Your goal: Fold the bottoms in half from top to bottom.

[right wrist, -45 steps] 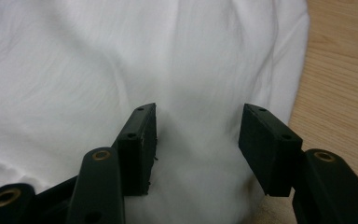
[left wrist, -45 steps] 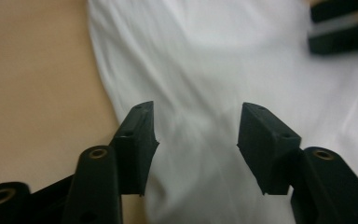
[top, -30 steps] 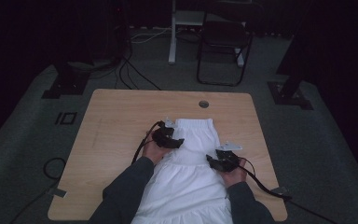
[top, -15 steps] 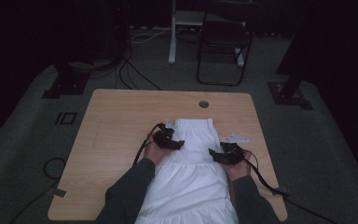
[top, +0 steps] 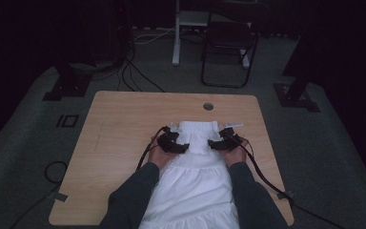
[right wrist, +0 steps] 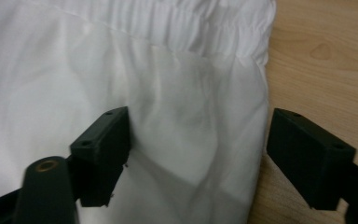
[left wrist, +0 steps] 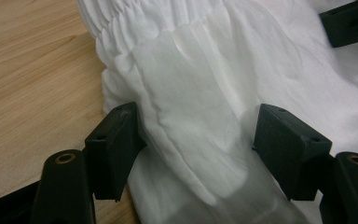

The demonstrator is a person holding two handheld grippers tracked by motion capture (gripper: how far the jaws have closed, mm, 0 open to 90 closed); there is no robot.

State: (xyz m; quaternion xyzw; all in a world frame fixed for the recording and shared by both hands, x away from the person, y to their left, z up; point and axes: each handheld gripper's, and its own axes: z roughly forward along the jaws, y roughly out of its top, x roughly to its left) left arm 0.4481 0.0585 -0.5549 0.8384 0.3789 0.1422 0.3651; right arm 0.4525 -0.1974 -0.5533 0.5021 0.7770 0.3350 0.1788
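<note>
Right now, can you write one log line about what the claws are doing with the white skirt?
left claw: open, at skirt's side | right claw: just opened, straddling skirt's edge | white skirt: flat on table

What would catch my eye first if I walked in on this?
A white skirt lies spread on the wooden table, bright in the dim room, its gathered waistband farthest from the person. The left gripper and right gripper sit at its sides just below the waistband, jaws open over the cloth.

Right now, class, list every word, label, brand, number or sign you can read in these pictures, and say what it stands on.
None can be read: the white garment, the wooden table, the left gripper and the right gripper bear no legible text.
</note>
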